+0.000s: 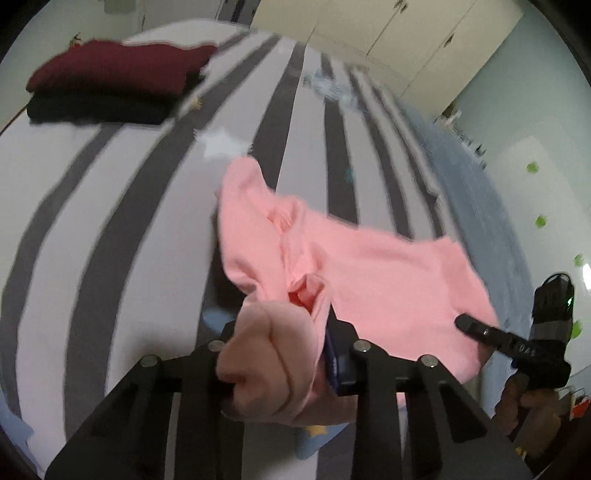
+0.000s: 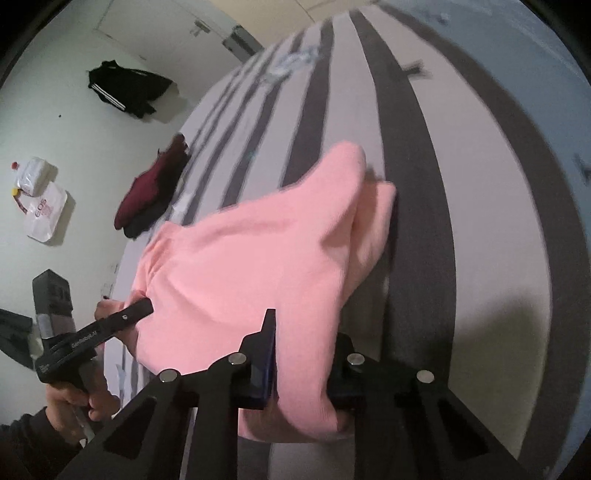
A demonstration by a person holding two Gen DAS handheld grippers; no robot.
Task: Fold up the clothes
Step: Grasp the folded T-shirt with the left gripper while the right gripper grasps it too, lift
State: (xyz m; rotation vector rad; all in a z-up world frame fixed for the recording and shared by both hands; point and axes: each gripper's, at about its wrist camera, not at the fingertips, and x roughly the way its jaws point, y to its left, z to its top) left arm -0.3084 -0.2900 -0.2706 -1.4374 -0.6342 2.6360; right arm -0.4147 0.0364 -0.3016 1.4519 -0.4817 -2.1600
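Note:
A pink garment (image 1: 388,280) hangs stretched between my two grippers above a bed with grey and white stripes (image 1: 110,206). My left gripper (image 1: 295,332) is shut on one bunched edge of it, close to the camera. My right gripper (image 2: 303,354) is shut on the other edge of the pink garment (image 2: 251,258). The right gripper also shows at the right of the left wrist view (image 1: 469,325), and the left gripper at the left of the right wrist view (image 2: 142,308). Part of the cloth droops toward the bed.
A folded stack, dark red (image 1: 110,66) over black (image 1: 96,109), lies at the bed's far left corner; it also shows in the right wrist view (image 2: 151,188). White wardrobes (image 1: 388,33) stand behind. A black jacket (image 2: 125,88) and bags (image 2: 40,203) lie on the floor.

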